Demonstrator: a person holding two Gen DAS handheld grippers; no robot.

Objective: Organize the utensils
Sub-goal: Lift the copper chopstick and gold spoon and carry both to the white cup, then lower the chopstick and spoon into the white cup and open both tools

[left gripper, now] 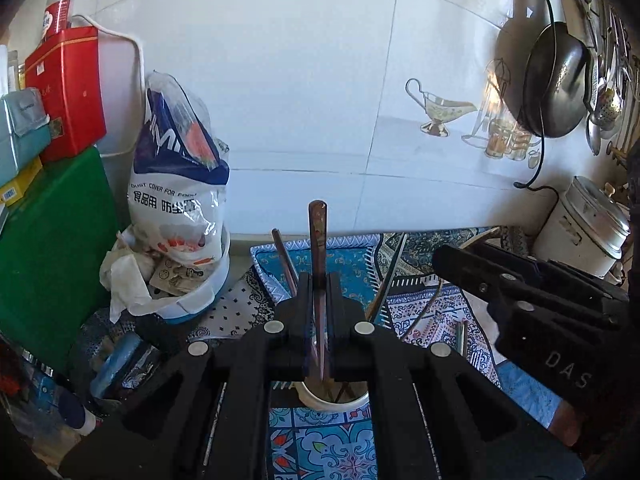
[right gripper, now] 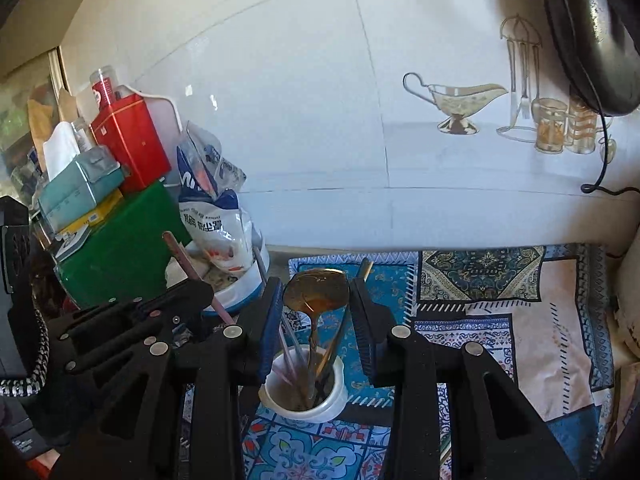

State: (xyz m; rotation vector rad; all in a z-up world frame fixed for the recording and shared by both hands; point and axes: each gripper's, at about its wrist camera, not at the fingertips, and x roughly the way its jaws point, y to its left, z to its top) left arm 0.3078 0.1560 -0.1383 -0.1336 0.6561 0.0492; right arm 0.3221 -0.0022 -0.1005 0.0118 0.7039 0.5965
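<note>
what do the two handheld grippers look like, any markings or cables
Both are matte black plastic linkages studded with round silver pins. The right gripper has blue ribbed pads; its body reads "DAS" in the left view. A black-and-white braided cable runs beside the left gripper.

Both wrist views close above cup [left gripper: 334,398]

Black grippers w/ blue pads [right gripper: 267,334]; white cup [right gripper: 320,402] sitting on a cloth [right gripper: 460,280] showing blue, teal & cream patchwork w/ floral and paisley motifs. Gold-brown spoon [right gripper: 316,288], pink chopstick [right gripper: 188,264]; at the counter's left edge, red tin [left gripper: 64,92] over green board [left gripper: 52,240], white-and-navy bag [left gripper: 180,168].
</note>
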